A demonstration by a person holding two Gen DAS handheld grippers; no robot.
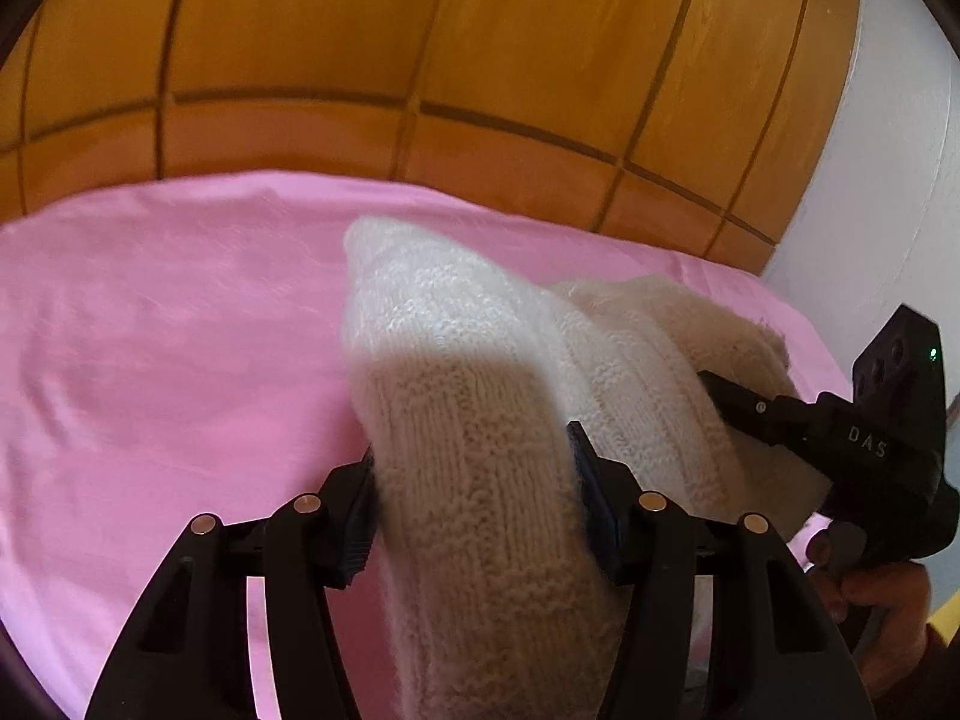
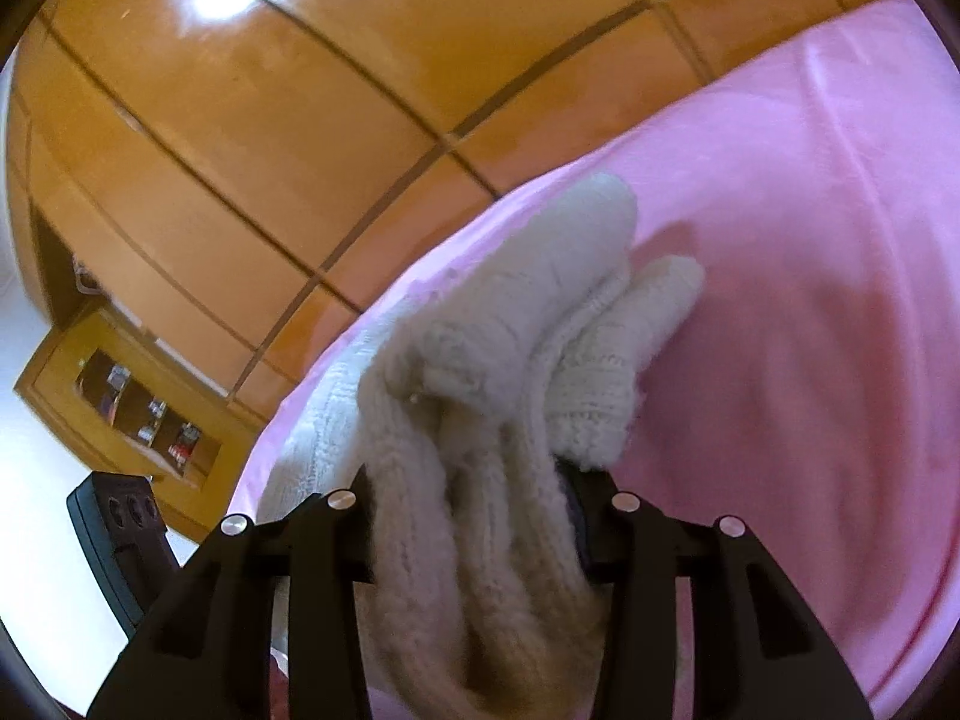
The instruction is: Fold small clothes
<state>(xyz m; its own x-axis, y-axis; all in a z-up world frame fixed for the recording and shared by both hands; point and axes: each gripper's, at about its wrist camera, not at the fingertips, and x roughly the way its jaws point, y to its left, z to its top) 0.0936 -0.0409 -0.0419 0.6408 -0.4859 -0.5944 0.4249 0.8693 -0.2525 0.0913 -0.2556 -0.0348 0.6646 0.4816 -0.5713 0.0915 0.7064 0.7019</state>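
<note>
Pink sheet [image 1: 150, 330] covers the bed, backed by an orange wooden panelled wardrobe [image 1: 420, 48]; a small wooden shelf unit [image 2: 138, 414] stands beyond the bed's edge in the right wrist view. One cream knitted garment [image 1: 480, 372] is bunched and raised off the sheet, spanning both tools. Left hand-held gripper [image 1: 474, 498]: jaws about half open, pads pressed against a thick fold of the knit, which fills the gap. Right hand-held gripper [image 2: 474, 516]: jaws narrower, clamped on several gathered ribbed folds. In the left wrist view the right hand-held gripper enters from the right, gripping the garment's far portion, a hand [image 1: 882, 612] visible beneath it.
</note>
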